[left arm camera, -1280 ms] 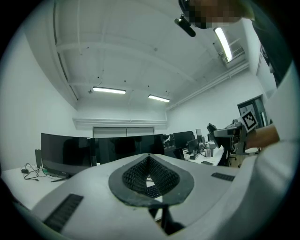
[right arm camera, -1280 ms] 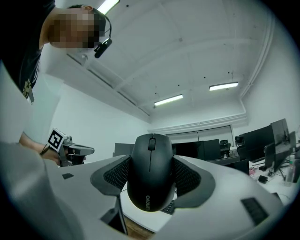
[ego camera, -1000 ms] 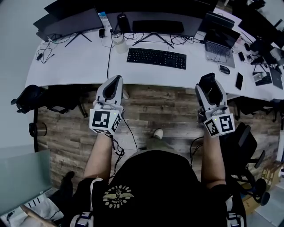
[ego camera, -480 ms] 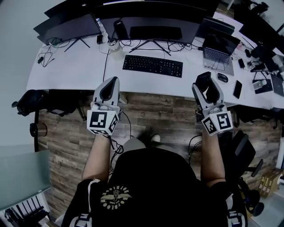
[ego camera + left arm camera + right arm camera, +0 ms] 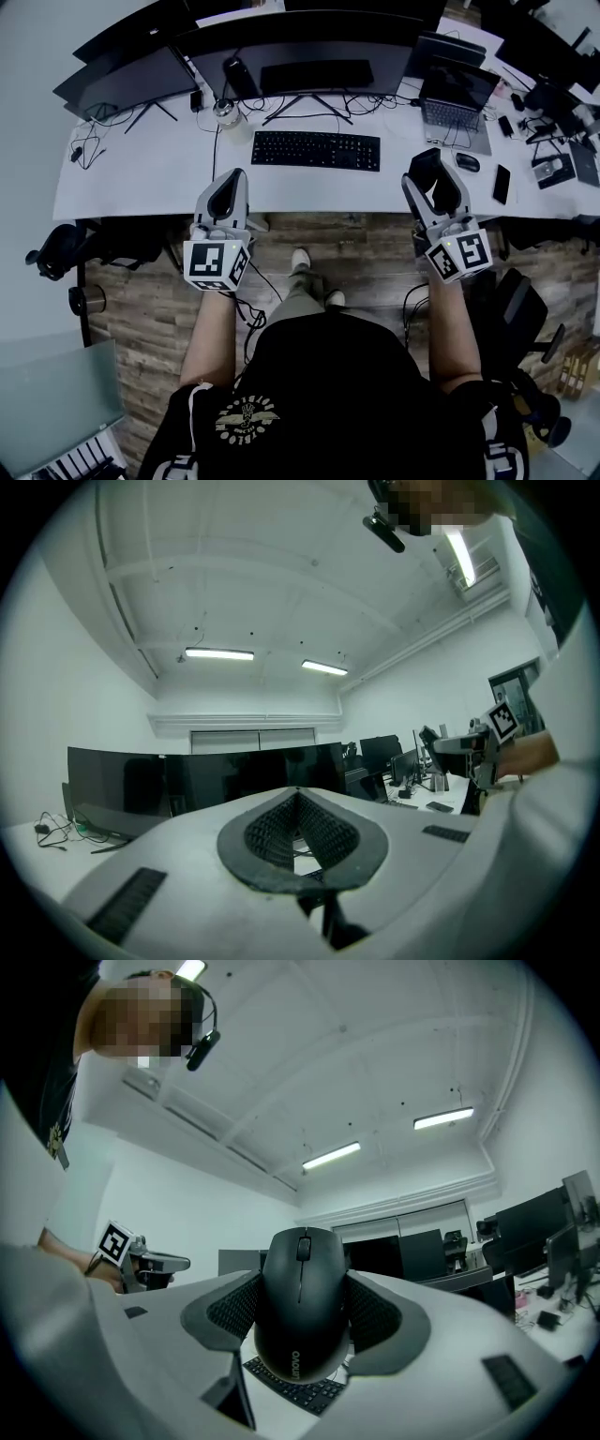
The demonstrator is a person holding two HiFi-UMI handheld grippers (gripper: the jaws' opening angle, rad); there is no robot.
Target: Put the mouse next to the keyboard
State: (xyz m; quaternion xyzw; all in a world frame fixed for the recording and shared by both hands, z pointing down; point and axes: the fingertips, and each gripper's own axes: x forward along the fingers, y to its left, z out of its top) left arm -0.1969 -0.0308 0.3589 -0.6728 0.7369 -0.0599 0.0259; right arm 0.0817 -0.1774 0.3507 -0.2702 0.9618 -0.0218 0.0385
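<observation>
A white desk (image 5: 159,169) stands on wood-plank floor (image 5: 356,253) (ceiling strip lights (image 5: 219,654) lit).

A long white desk (image 5: 141,178) spans the top of the head view, with a wide dark monitor (image 5: 309,37) at 12 o'clock and another monitor (image 5: 112,84) at 10 o'clock. An open laptop (image 5: 455,98) sits at 2 o'clock, and a dark phone (image 5: 502,185) lies flat near the desk edge, just below it. A clear jar (image 5: 225,114) stands at 11 o'clock, with loose cables (image 5: 84,145) well to its left. Wooden floor (image 5: 356,267) shows below the desk, and a black office chair (image 5: 511,300) stands at 4 o'clock
</observation>
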